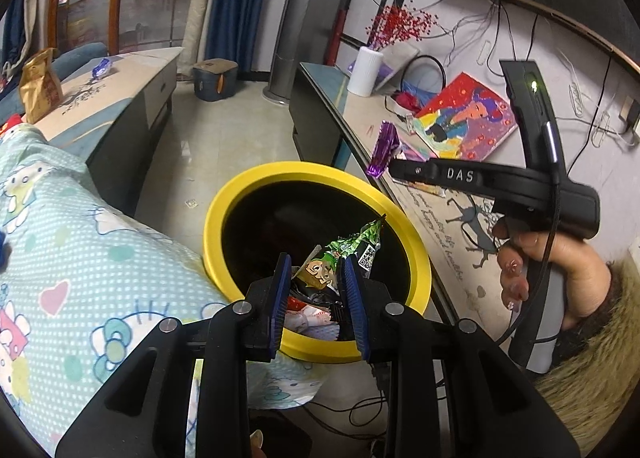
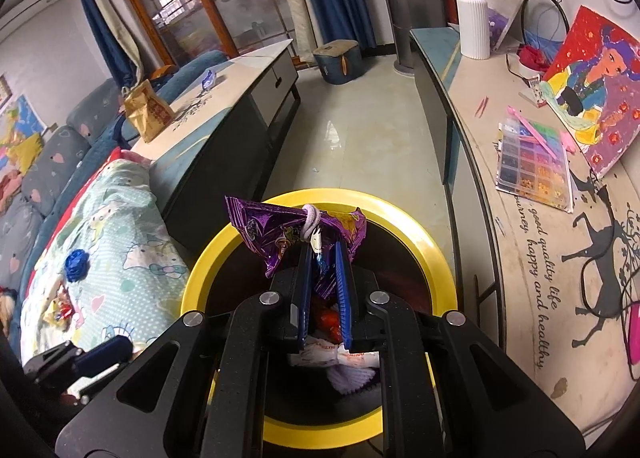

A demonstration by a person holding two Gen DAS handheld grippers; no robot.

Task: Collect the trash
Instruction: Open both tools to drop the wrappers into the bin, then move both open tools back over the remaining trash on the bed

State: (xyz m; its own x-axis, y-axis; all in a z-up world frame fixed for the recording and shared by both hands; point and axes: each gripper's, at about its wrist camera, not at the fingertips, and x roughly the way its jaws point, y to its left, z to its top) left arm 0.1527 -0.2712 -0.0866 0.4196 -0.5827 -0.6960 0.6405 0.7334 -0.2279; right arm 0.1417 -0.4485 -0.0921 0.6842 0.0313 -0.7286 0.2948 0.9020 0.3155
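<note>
Left wrist view is showing the left gripper (image 1: 316, 270) hanging over the yellow-rimmed bin (image 1: 224, 202), its blue fingers (image 1: 282, 286) standing partly open around a green snack wrapper (image 1: 344, 254); the wrapper is sitting so loosely between them that it is probably being let go over the dark opening, though actual contact is hard to judge from here. A QR code is showing on the wrapper, but its print is too small to read. To the right, the right gripper (image 1: 394, 168), marked "DAS", is carrying a purple wrapper (image 1: 384, 150) toward the bin. Right wrist view is showing its fingers (image 2: 344, 278) closed tight on that purple wrapper, which is cinched with a white hair tie (image 2: 310, 220) and hanging directly above the bin, ready for dropping. On the right tabletop (image 2: 520, 258) lettering is reading "good quality life" and "happy and healthy".
</note>
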